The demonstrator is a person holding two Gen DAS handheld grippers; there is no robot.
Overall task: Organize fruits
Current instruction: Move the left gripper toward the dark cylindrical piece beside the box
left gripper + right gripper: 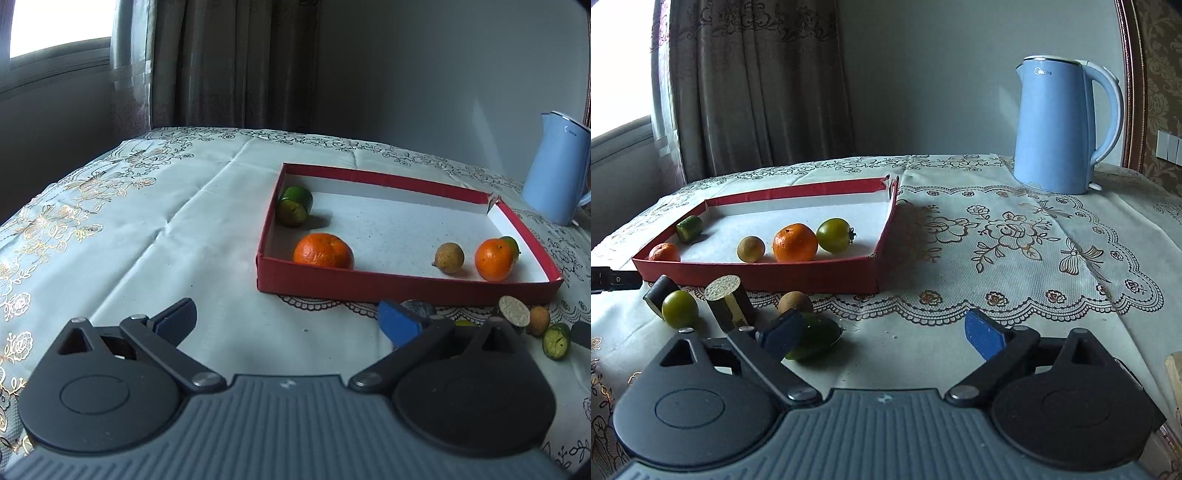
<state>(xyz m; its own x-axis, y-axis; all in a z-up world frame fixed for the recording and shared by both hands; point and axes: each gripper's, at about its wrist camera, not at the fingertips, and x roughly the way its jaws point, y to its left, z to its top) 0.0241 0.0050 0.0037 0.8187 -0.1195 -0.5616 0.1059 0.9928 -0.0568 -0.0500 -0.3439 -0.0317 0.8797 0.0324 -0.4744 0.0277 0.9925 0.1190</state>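
Observation:
A red tray (406, 286) with a white floor holds two oranges (323, 251) (494, 259), a brown longan (449, 257), a green cucumber piece (294, 206) and a green tomato (834, 235). My left gripper (288, 321) stands open over bare cloth in front of the tray's near left corner. My right gripper (886, 332) is open too. A green fruit (816, 338) lies on the cloth against the inner side of its left finger, with no pad pressing on it. Loose before the tray are a longan (795, 302), a dark cut piece (727, 306) and a green tomato (679, 308).
A light blue kettle (1060, 125) stands at the table's back right. The lace tablecloth (1015, 240) covers the table to the right of the tray. Another dark cut piece (659, 293) lies at the left. A wooden edge (1174, 373) shows at the far right.

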